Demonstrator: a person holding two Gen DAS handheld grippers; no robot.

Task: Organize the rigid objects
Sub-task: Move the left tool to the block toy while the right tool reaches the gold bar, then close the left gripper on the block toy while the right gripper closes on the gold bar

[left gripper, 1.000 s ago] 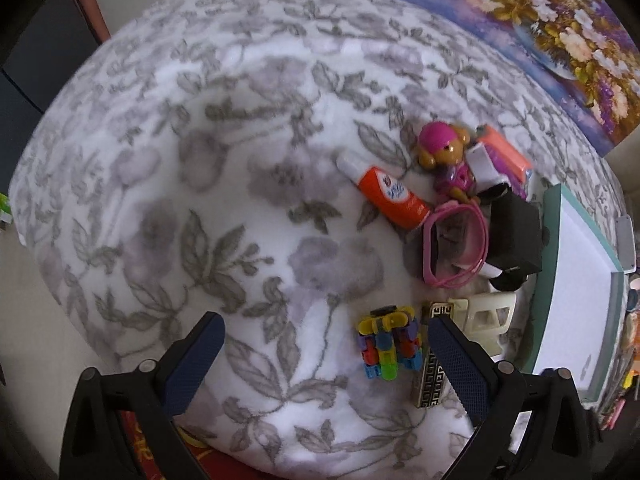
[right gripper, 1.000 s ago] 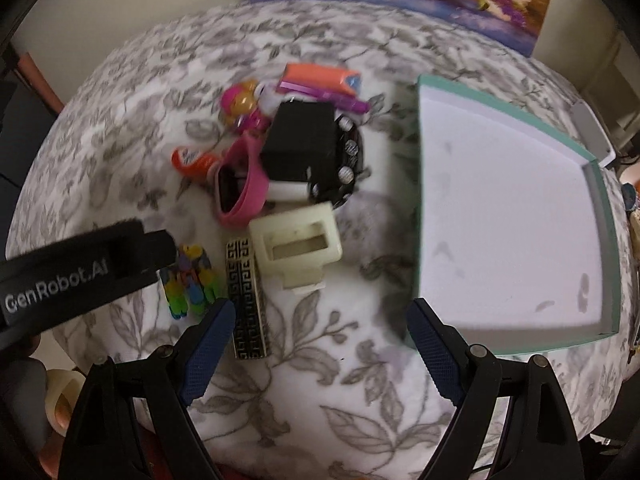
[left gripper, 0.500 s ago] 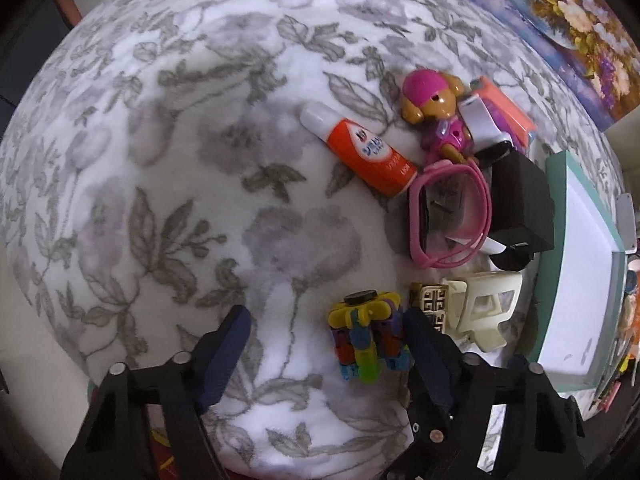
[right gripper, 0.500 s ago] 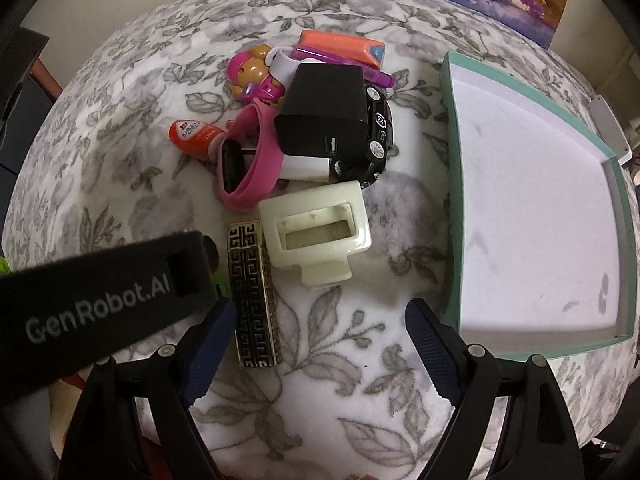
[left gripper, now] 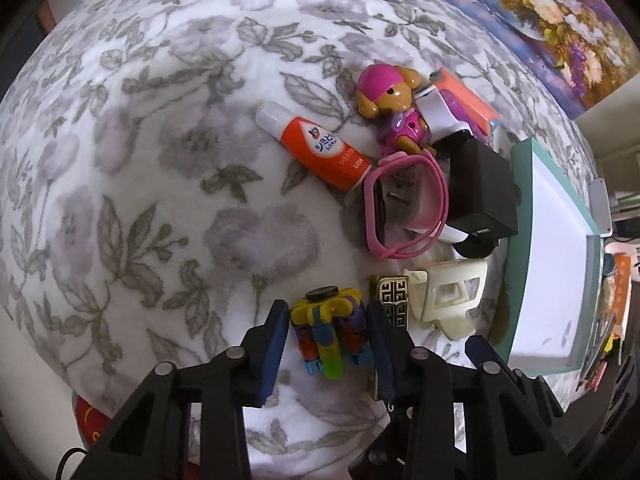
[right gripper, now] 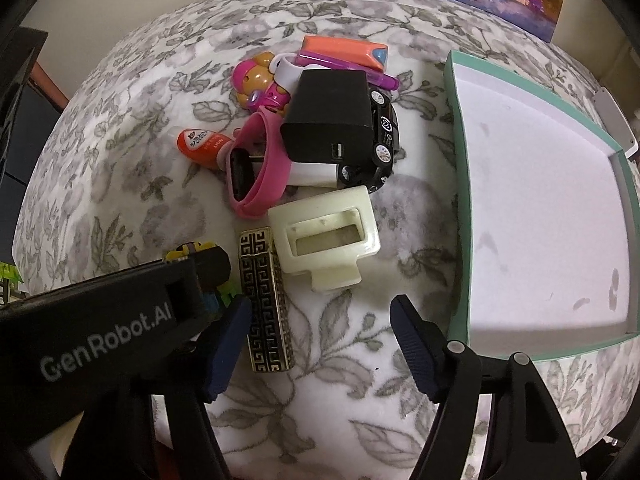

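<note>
Black toy car [right gripper: 382,136] shows (right wrist view only).

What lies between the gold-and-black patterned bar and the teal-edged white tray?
In the right wrist view, the cream plastic bracket sits right beside the gold-and-black patterned bar; from there to the teal-edged white tray is bare floral cloth.

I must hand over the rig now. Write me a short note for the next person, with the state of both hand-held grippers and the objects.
Left hand-held gripper: fingers on both sides of the multicoloured plastic block toy; contact unclear, toy on the floral cloth.
Right hand-held gripper: open, empty, over the cloth beside the gold-and-black patterned bar.
Green-rimmed white tray: nothing inside.
Left: every object, including the cream plastic clip and pink watch band.
</note>
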